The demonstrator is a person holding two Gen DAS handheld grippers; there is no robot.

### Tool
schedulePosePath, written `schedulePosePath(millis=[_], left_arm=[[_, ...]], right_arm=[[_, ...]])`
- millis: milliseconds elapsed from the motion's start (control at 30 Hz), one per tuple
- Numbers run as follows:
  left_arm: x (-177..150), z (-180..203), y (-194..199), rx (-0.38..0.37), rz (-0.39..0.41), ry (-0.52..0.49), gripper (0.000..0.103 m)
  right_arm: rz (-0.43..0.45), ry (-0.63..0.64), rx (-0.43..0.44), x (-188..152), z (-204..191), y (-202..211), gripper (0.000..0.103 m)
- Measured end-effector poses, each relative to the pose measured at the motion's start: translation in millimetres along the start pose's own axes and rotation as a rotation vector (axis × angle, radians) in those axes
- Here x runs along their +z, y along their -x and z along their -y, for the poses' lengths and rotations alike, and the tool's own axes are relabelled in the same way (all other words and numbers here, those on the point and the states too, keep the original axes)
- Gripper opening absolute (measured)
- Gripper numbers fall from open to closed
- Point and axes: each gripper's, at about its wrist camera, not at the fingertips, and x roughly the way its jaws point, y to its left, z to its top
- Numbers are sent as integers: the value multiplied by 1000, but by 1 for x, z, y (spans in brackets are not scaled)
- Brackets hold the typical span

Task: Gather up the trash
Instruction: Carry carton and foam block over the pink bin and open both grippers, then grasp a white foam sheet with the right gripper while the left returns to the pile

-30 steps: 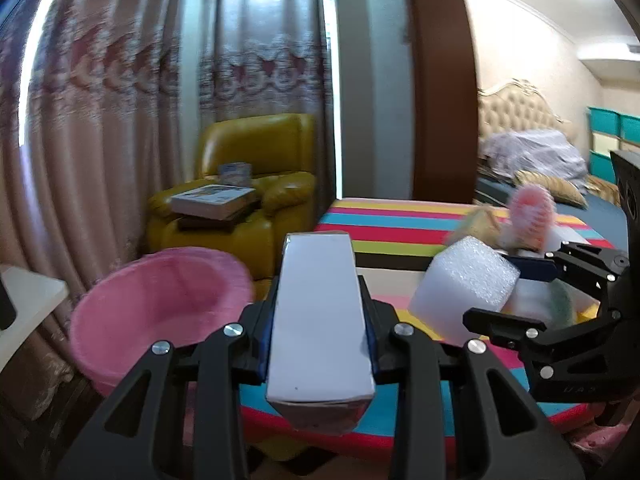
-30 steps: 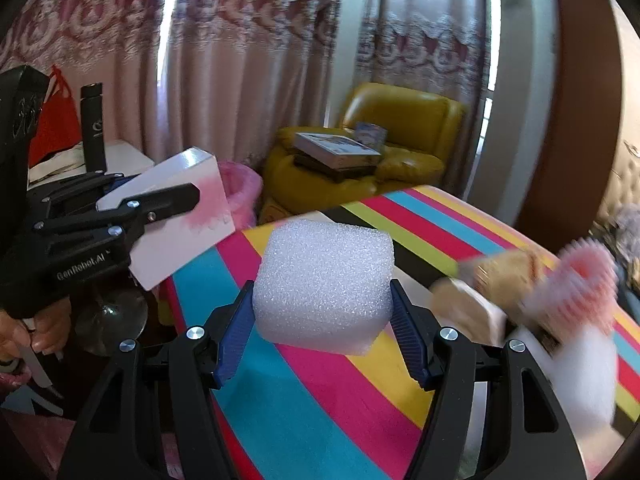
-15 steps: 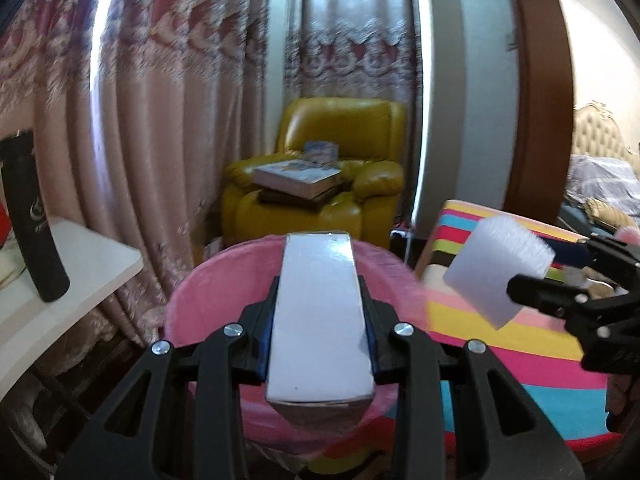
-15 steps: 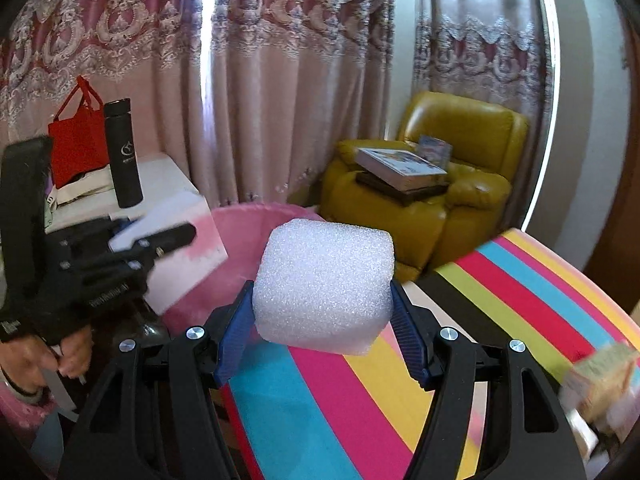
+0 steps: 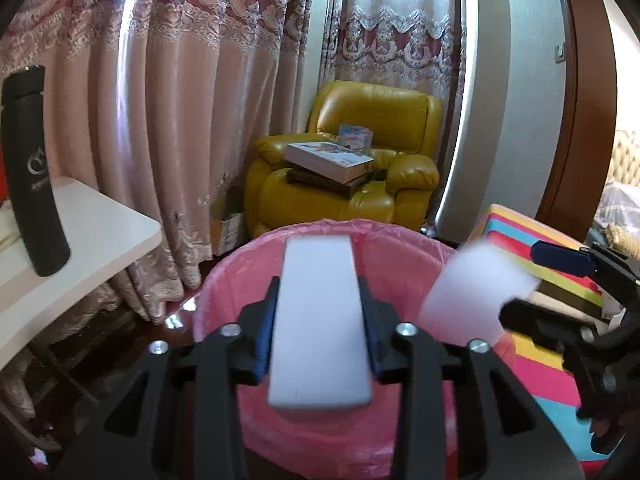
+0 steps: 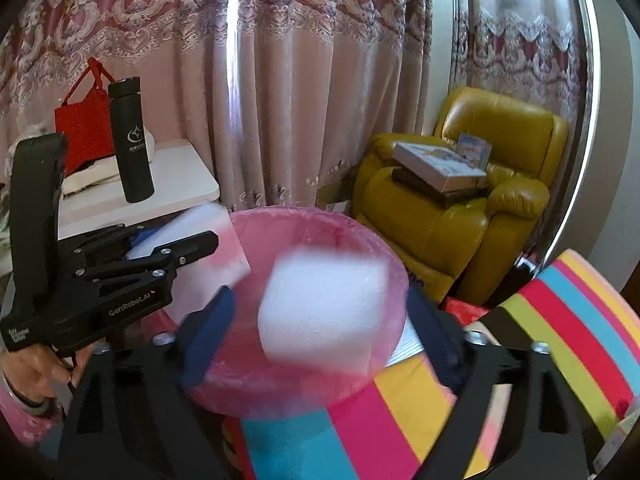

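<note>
A pink-lined bin (image 5: 400, 248) (image 6: 320, 216) stands beside the striped table. My left gripper (image 5: 320, 292) (image 6: 192, 240) hovers over it with a long white box (image 5: 320, 320) (image 6: 216, 248) between its blue pads. Its jaws are opening, though the pads still look pressed to the box's sides. My right gripper (image 6: 320, 304) (image 5: 548, 288) is over the bin's near rim and its jaws are opening too. A white foam block (image 6: 324, 308) (image 5: 476, 292), blurred, hangs loose between them with a gap on each side.
A yellow armchair (image 5: 360, 160) with stacked books stands behind the bin. At the left, a white side table (image 6: 180, 180) carries a black flask (image 6: 132, 140) and a red bag (image 6: 84, 128). The striped table (image 6: 560, 320) runs to the right. A hand (image 6: 40, 368) grips the left tool.
Both grippers swung left from the striped table to above the pink bin. The right jaws spread and the foam block came free of the pads.
</note>
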Motion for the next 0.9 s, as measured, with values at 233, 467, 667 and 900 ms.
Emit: schedulePosePath(millis=[233,467,667,900], left_arm=[[2,3,29,36,104,53,87],[-3,83,65,-96,169,-29,98],[-17,187,63,-325,113,-100,98],[-54,294,58,-499,55,-185,98]], right_arm=[[38,-52,-49,-24,21,56,85],[72,-130,-166,-74,54,146,85],[96,-261,-334,-129,95,223,85],[142,-379,-536,-184,130,306,85]])
